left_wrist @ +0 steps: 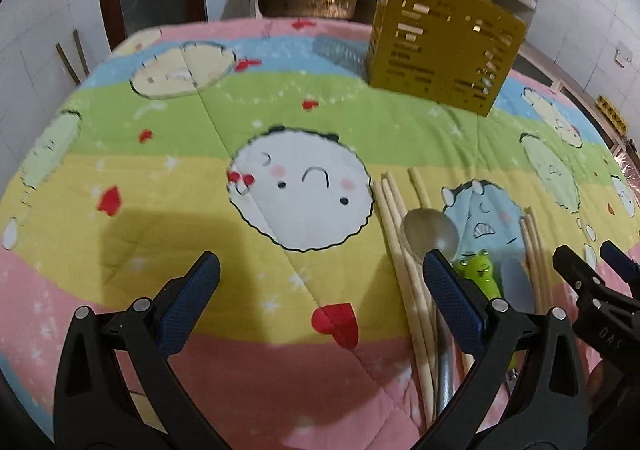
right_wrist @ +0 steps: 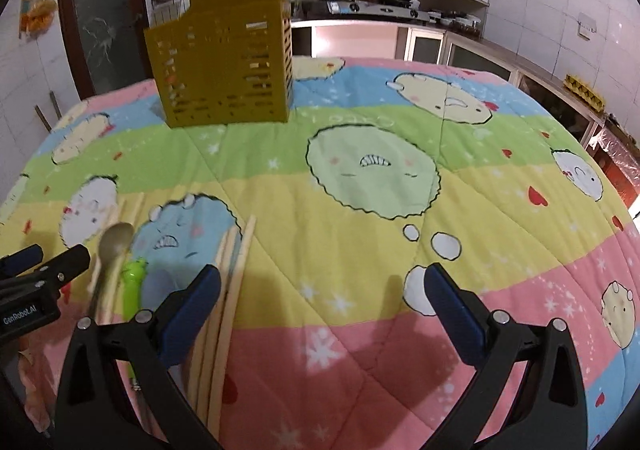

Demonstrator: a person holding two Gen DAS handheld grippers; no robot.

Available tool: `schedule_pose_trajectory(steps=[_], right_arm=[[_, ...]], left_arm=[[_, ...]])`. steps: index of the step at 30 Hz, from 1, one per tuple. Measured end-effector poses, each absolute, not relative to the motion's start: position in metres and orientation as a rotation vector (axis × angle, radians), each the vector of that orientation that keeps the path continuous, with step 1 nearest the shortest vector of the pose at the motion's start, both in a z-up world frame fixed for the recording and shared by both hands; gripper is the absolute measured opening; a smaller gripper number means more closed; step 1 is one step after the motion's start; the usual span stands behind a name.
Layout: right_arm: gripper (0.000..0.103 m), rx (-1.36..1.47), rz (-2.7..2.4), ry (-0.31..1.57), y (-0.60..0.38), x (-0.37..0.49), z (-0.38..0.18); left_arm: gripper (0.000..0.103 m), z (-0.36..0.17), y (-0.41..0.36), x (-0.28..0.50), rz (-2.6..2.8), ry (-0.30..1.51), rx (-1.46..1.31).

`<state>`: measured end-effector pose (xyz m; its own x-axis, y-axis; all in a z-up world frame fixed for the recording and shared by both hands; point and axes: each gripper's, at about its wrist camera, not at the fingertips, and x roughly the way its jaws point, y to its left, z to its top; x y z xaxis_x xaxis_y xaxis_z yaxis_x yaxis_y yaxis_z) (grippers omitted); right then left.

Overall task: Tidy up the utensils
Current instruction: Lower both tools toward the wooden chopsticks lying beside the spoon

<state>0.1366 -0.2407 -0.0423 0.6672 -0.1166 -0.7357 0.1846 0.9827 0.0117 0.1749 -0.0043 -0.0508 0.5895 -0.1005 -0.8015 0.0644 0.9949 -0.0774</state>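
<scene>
Right wrist view: chopsticks [right_wrist: 230,290] and spoon [right_wrist: 114,246] are laid near-to-far; both grippers' fingers [right_wrist: 188,310] are held apart; "GenRobot.AI" is read on the left gripper [right_wrist: 44,262]

Both grippers just hang low and level, side by side; the left gripper [left_wrist: 320,278] has its jaws spread wide, nothing between the blue pads [left_wrist: 454,302]; same deal with the right gripper [right_wrist: 322,288], jaws wide apart and empty; each one peeks into the other's camera edge.

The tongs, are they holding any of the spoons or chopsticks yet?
No. The left tongs and right tongs are both open and empty. The metal spoon and chopsticks lie on the cloth.
</scene>
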Motion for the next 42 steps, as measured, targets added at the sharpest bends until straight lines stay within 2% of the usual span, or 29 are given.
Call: schedule_pose_trajectory(steps=[42], right_arm=[[0.099, 0.105, -0.194, 0.914, -0.242, 0.142, -0.06]], left_arm=[[0.099, -0.066, -0.01, 0.182, -0.033, 0.976, 0.032]])
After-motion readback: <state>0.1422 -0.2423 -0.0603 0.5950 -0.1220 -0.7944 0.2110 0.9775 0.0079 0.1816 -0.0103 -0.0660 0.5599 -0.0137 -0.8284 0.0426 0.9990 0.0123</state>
